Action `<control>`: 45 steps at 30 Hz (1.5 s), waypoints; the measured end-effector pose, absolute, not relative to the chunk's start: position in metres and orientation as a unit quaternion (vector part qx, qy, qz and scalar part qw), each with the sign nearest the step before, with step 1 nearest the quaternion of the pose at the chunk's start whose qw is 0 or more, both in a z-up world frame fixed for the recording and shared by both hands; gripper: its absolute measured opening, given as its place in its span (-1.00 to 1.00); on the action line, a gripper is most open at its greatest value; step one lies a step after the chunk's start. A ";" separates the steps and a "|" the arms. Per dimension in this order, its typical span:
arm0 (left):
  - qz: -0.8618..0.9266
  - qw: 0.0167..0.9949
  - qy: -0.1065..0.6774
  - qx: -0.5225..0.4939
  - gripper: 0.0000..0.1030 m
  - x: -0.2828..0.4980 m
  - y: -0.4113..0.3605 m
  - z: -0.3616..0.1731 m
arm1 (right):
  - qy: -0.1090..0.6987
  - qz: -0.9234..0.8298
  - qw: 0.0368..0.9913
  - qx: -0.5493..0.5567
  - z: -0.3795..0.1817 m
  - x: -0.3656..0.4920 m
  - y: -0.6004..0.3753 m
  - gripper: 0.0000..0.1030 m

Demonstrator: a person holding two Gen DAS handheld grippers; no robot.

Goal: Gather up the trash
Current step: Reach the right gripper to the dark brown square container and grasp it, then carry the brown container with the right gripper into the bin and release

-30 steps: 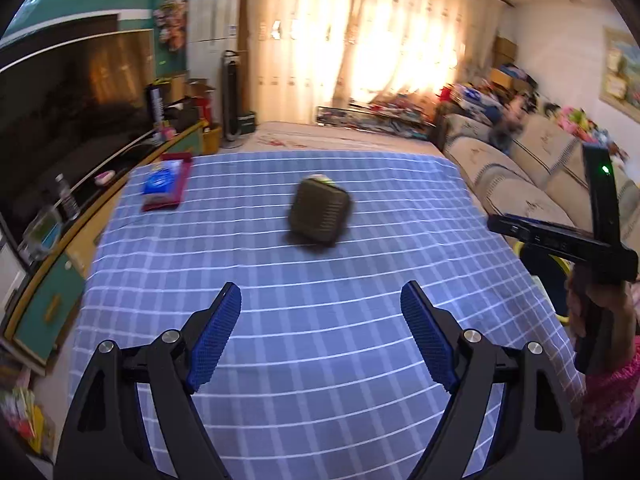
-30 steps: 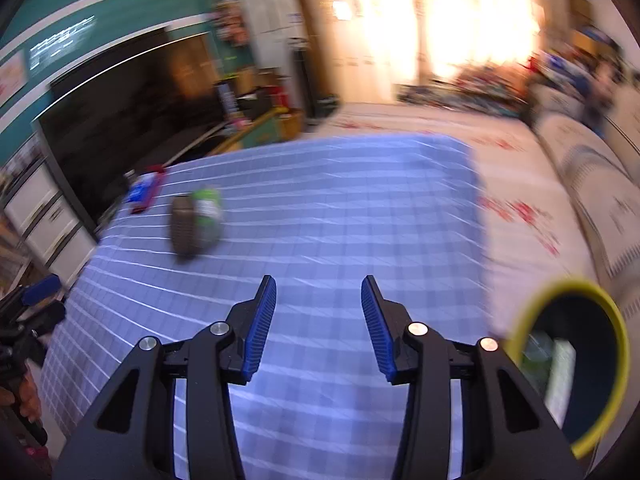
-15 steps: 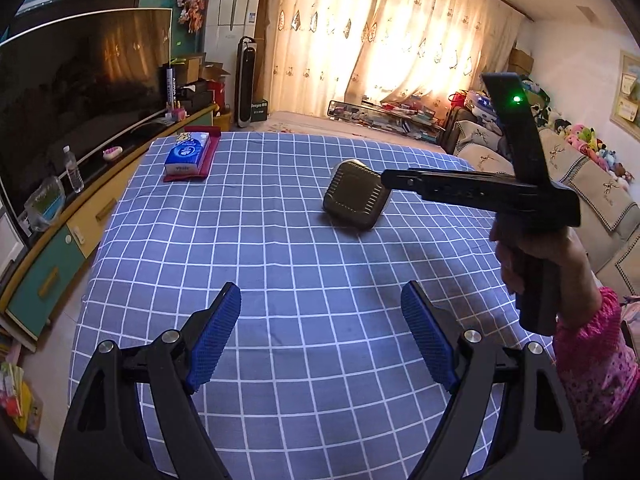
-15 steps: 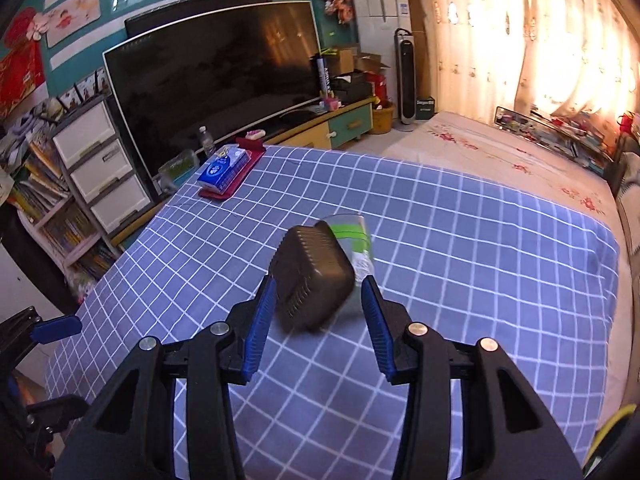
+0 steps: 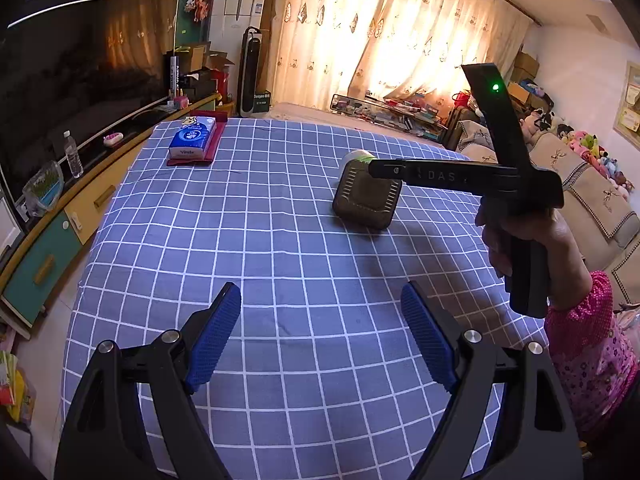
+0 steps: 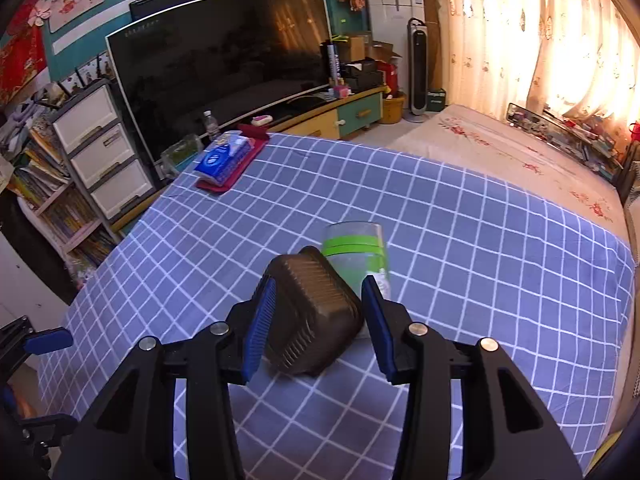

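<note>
A brown ribbed plastic container (image 6: 316,312) lies tipped on the blue checked cloth (image 6: 480,280). Right behind it lies a clear cup with green bands (image 6: 354,244). My right gripper (image 6: 319,286) straddles the container with a blue pad on each side; the jaws stand open and the right pad shows a thin gap. In the left wrist view the container (image 5: 366,200) and cup (image 5: 358,156) sit mid-cloth, with the right gripper (image 5: 376,168), held by a hand, reaching over them from the right. My left gripper (image 5: 320,320) hangs open and empty nearer the front.
A blue tissue pack on a red tray (image 5: 192,140) sits at the cloth's far left corner. A TV and a low cabinet (image 5: 60,220) with a water bottle run along the left. A sofa (image 5: 592,192) stands on the right.
My right gripper swung left from beside a yellow-rimmed bin to the brown container, whose sides its fingers now flank. The left gripper sank a little; its jaws stayed as wide.
</note>
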State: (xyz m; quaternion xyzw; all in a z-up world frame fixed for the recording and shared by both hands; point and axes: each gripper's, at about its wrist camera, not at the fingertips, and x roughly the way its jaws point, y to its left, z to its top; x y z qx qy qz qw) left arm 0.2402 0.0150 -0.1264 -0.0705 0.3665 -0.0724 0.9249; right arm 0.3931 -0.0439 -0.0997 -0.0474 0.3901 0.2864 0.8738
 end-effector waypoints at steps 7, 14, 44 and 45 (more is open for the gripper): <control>-0.079 0.924 0.369 -0.066 0.58 0.241 0.008 -0.127 | 0.402 0.314 0.859 -0.048 -0.104 0.388 -0.036 -0.16; -0.079 0.922 0.372 -0.069 0.58 0.243 0.008 -0.128 | 0.407 0.324 0.852 -0.057 -0.111 0.381 -0.024 -0.07; -0.076 0.921 0.376 -0.071 0.58 0.234 0.010 -0.133 | 0.440 0.254 0.858 -0.080 -0.134 0.370 0.013 0.10; -0.076 0.921 0.376 -0.071 0.58 0.234 0.010 -0.132 | 0.439 0.256 0.858 -0.078 -0.131 0.367 0.011 0.10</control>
